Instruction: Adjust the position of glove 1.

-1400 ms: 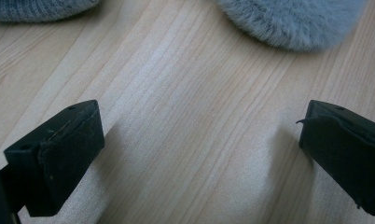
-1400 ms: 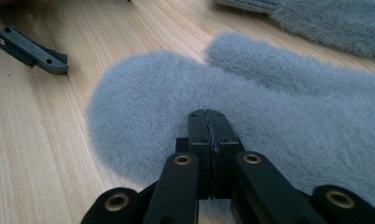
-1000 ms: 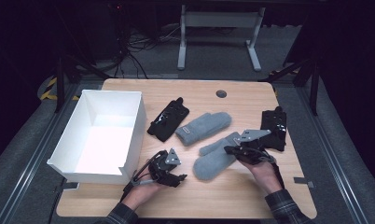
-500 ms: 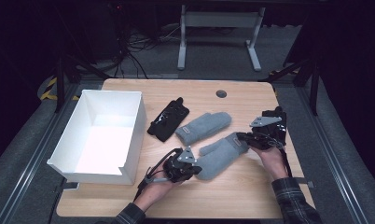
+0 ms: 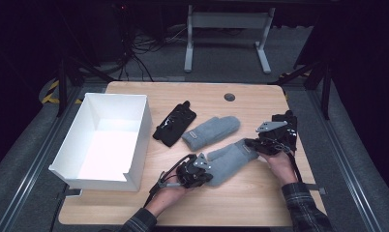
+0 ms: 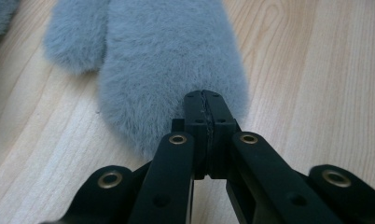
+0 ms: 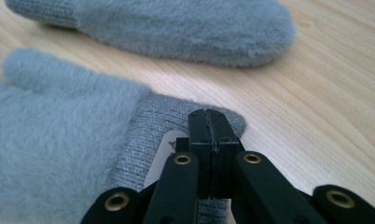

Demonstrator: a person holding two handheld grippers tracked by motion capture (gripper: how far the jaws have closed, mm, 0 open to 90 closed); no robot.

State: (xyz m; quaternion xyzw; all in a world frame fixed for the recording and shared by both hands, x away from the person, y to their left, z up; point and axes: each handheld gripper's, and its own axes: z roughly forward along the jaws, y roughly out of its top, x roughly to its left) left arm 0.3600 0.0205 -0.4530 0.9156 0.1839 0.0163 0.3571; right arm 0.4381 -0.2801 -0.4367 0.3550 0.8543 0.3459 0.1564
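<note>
Two grey mittens on the wooden tabletop [image 5: 250, 193]. Near mitten [image 5: 230, 161] lies diagonally, fuzzy fingertip end toward near-left, ribbed cuff toward far-right.

Left tool [image 5: 205, 177] sits at the fingertip end. In the left gripper view the left tool [image 6: 206, 100] has its jaws pressed together with the mitten's [image 6: 162, 70] fluffy tip right at them; looks clamped on the edge of the fabric. Thumb sticks out to the upper left in that view.

Right tool [image 5: 251, 143] is at the cuff end. In the right gripper view the right tool [image 7: 208, 120] has jaws closed flat over the ribbed cuff [image 7: 153, 130], a white tag visible just under them.

Far mitten [image 5: 211, 132] lies just beyond the near one, apart from both tools, flat on the tabletop; also seen across the top of the right gripper view [image 7: 176, 25].

Black glove [image 5: 174, 123] lies left of the far mitten. Another black glove [image 5: 288, 121] sits by the right edge, partly behind the right tool. White box [image 5: 134, 145] stands open on the left side of the tabletop.
</note>
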